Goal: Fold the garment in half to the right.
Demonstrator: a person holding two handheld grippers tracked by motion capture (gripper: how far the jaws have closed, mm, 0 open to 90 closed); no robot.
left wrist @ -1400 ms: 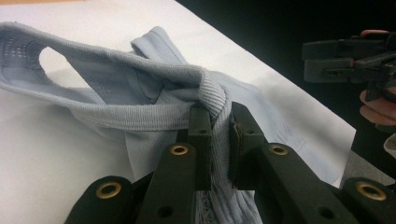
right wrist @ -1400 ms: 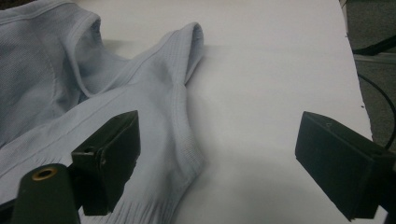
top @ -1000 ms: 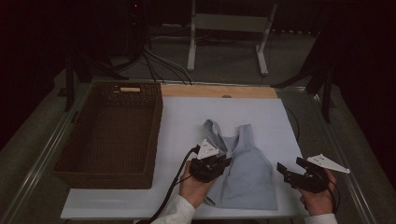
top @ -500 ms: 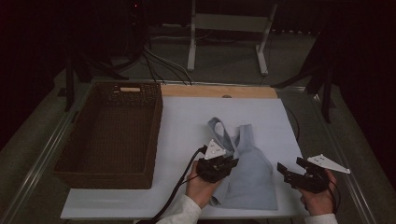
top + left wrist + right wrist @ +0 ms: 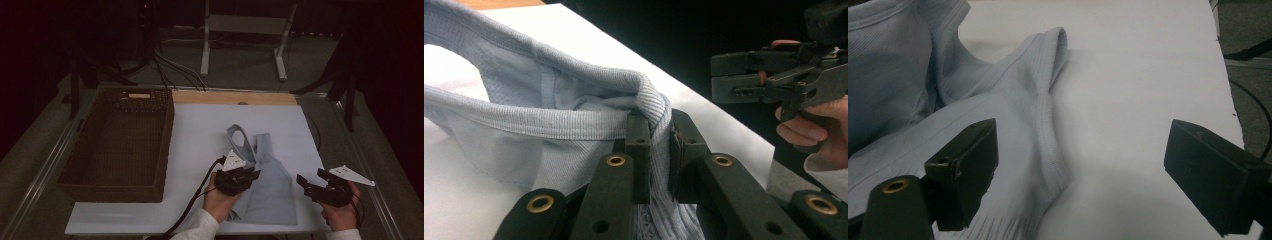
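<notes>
Pinching the ribbed edge of a pale blue top [image 5: 574, 125] with the left tongs [image 5: 659, 145].

Right tongs [image 5: 1078, 175] spread wide, hanging just beside the garment's right edge; top lying on the white desk [image 5: 200, 135], folding barely begun, wicker basket [image 5: 120, 145] at left not yet used.

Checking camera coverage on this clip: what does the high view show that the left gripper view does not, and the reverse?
High view: the wicker basket left of the white mat, and the whole garment. Left gripper view: the left tool shut on the garment's ribbed edge. Both: the garment and the right tool, open, apart from the cloth.
</notes>
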